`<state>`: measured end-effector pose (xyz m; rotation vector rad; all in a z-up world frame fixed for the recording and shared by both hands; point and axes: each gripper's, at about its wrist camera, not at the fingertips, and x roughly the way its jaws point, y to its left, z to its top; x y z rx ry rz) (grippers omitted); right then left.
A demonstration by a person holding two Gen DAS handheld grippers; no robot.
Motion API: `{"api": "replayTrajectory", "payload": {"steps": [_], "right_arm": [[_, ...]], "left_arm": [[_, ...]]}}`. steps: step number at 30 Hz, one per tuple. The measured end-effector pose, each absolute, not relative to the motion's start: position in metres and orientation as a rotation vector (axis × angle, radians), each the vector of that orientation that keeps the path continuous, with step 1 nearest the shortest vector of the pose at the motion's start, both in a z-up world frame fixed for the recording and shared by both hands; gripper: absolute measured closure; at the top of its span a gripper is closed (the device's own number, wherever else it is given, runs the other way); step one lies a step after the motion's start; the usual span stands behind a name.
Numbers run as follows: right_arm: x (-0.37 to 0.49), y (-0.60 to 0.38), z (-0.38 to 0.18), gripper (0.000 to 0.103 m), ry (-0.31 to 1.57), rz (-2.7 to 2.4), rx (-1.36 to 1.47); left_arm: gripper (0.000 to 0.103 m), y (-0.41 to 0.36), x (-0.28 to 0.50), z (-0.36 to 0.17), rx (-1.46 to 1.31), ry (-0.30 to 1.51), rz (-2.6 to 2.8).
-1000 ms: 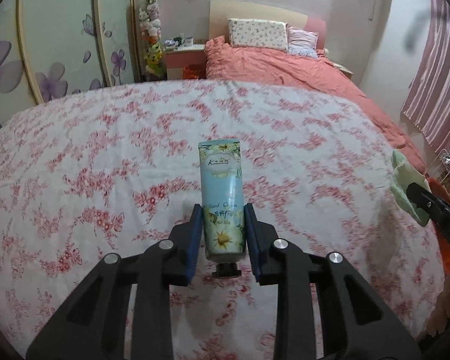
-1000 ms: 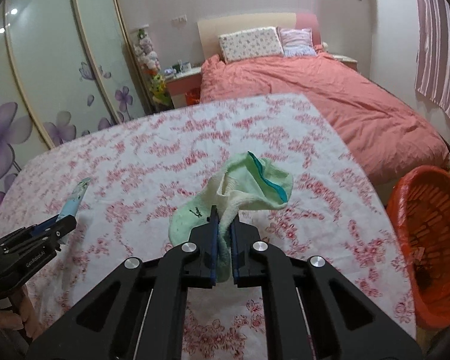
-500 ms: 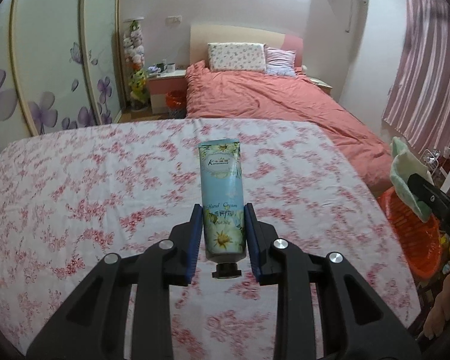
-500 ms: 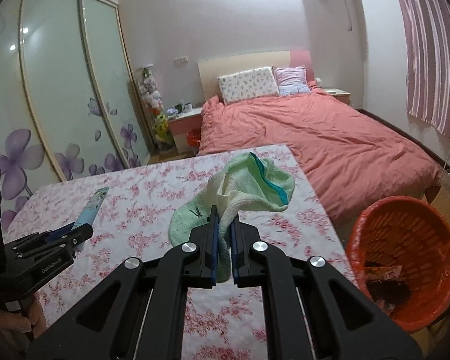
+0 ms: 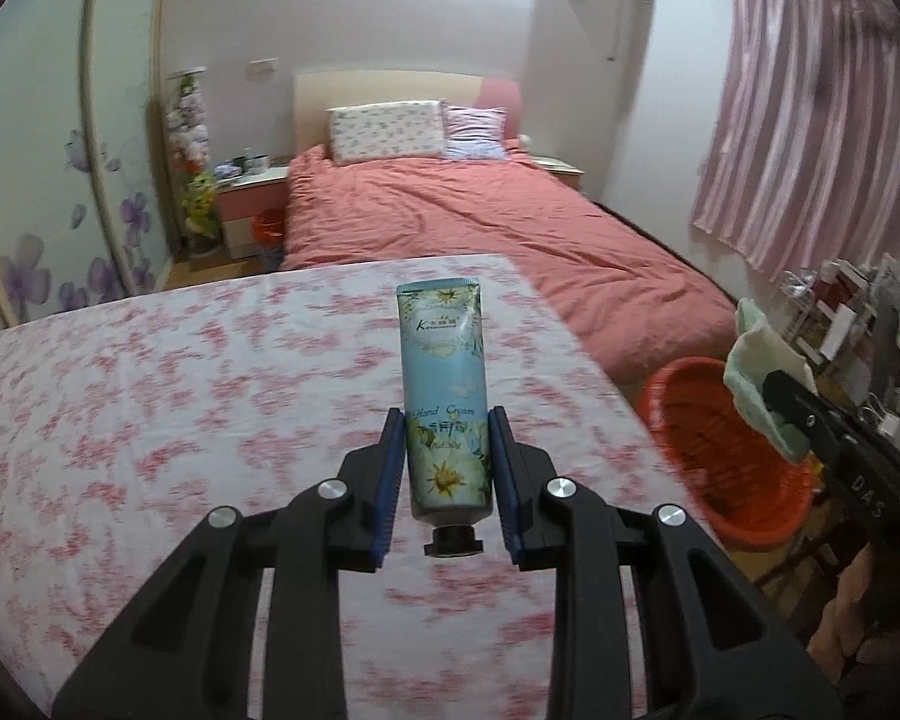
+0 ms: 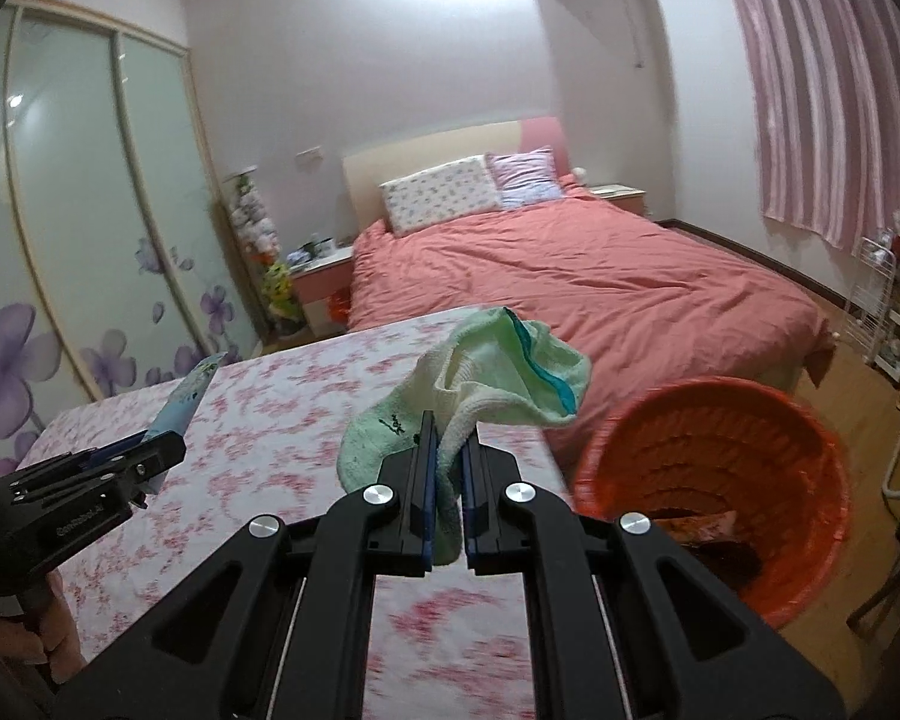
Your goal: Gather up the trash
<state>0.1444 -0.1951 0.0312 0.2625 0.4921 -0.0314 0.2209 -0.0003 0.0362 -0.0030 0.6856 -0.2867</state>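
The left hand-held gripper [image 5: 447, 468] is clamped on the lower body of a hand cream tube [image 5: 444, 396], its blue pads pressing the sides just above the black cap, which points back toward the camera while the crimped end stands out ahead. The tube looks light, with a slick, squeezable plastic skin, so I judge the hold near the firmer cap end sensible; a harder squeeze could buckle it or let it slide.

The right hand-held gripper [image 6: 448, 468] has its jaws nearly together, pinching a fold of a pale green sock [image 6: 480, 378], which bunches up and ahead of the pads and droops a little to either side. Soft, limp and almost weightless, it should take a pinch anywhere.

The orange basket [image 6: 714, 468] sits on the floor ahead and to the right of that gripper, below it, past the edge of the flowered table [image 6: 258, 438]. Some wrappers seem to lie inside.
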Motion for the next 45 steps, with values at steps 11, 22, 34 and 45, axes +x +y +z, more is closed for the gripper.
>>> {"api": "replayTrajectory", "payload": {"steps": [11, 22, 34, 45], "right_arm": [[0.137, -0.271, 0.015, 0.096, 0.487, -0.194, 0.347], [0.147, -0.336, -0.02, 0.094, 0.551, -0.269, 0.435], [0.117, -0.336, -0.025, 0.026, 0.559, -0.337, 0.408], [0.048, -0.282, 0.013, 0.002, 0.483, -0.419, 0.244]], "left_arm": [[0.075, -0.117, 0.217, 0.029, -0.004, 0.71, -0.579], [0.073, -0.219, 0.249, -0.018, 0.037, 0.83, -0.719], [0.028, -0.185, 0.241, -0.028, 0.081, 0.795, -0.582], [0.004, -0.08, 0.175, -0.005, -0.017, 0.746, -0.397]]}}
